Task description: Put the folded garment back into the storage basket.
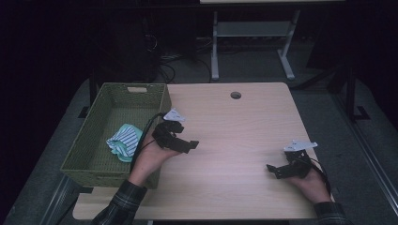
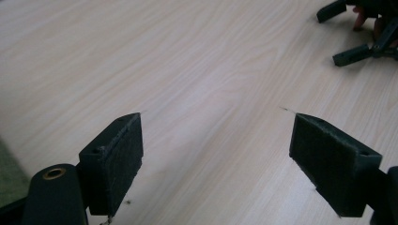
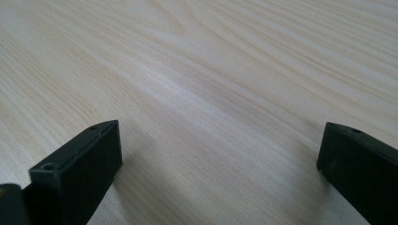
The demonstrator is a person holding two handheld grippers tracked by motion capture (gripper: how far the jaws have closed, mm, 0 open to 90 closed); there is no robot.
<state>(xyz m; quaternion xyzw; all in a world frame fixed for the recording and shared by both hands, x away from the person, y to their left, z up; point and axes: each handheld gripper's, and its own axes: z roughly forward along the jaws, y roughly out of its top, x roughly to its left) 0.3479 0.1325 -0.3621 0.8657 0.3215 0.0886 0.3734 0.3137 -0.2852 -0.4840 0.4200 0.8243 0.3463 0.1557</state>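
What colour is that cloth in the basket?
The cloth is white with dark stripes and mint green, seen best in the high view.

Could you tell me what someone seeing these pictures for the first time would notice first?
Probably the green woven basket at the table's left edge, with a crumpled striped cloth lying inside it. Next, the two black claws over the bare wooden table: the left claw beside the basket and the right claw near the right edge, both with jaws spread wide and holding nothing.
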